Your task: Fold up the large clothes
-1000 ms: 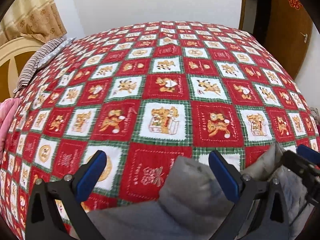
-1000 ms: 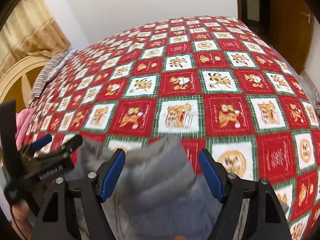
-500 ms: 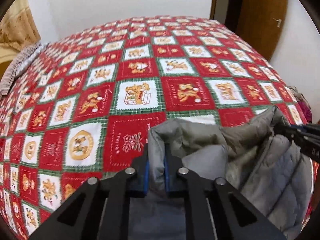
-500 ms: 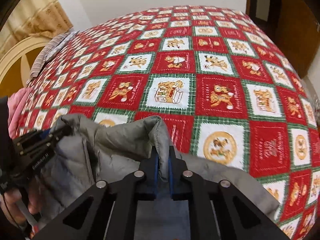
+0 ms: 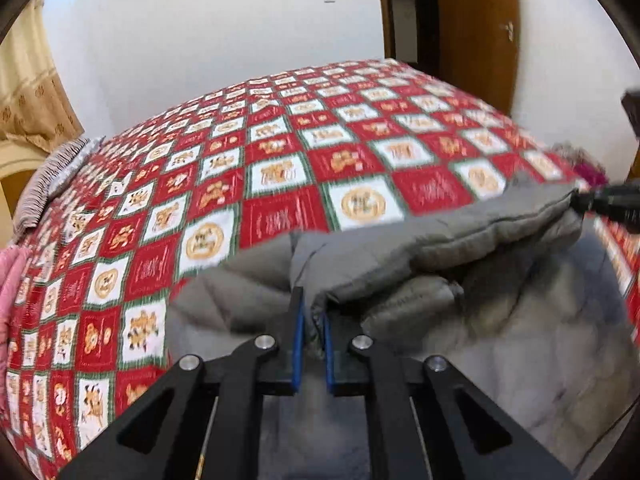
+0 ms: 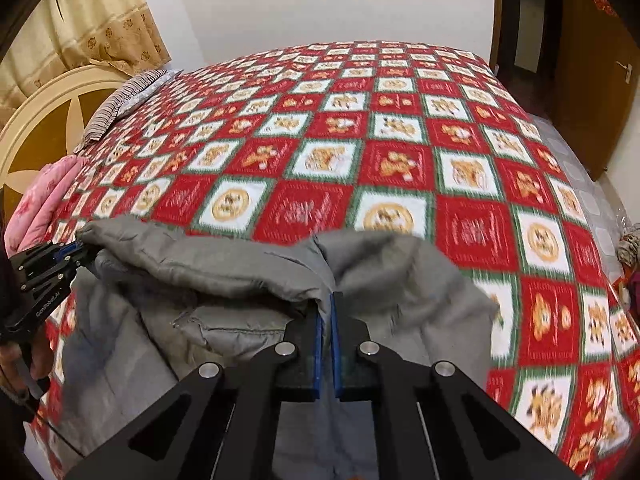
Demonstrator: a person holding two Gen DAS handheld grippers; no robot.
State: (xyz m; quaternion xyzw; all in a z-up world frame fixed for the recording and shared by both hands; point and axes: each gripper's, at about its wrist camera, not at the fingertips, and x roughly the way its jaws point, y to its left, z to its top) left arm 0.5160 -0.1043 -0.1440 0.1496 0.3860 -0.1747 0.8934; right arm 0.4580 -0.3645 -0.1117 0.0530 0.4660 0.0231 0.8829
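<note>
A grey padded jacket (image 5: 460,248) (image 6: 224,264) lies at the near edge of a bed covered by a red, white and green patchwork quilt (image 5: 280,168) (image 6: 360,140). My left gripper (image 5: 311,312) is shut on one end of the jacket's upper edge. My right gripper (image 6: 328,304) is shut on the other end of that edge. The edge is stretched between them, lifted off the quilt. In the left wrist view the right gripper (image 5: 596,200) shows at the far right. In the right wrist view the left gripper (image 6: 78,250) shows at the far left, with a hand (image 6: 32,360) below it.
A striped pillow (image 6: 124,100) and a pink garment (image 6: 44,196) lie by the cream headboard (image 6: 48,112) on the left. A brown wooden door (image 5: 476,28) stands at the back right. A small pile of things (image 6: 630,244) sits off the bed's right side.
Both grippers went from open around the jacket's edge to shut on it. They then moved apart, pulling the edge taut, and the views swung upward to show more wall.
</note>
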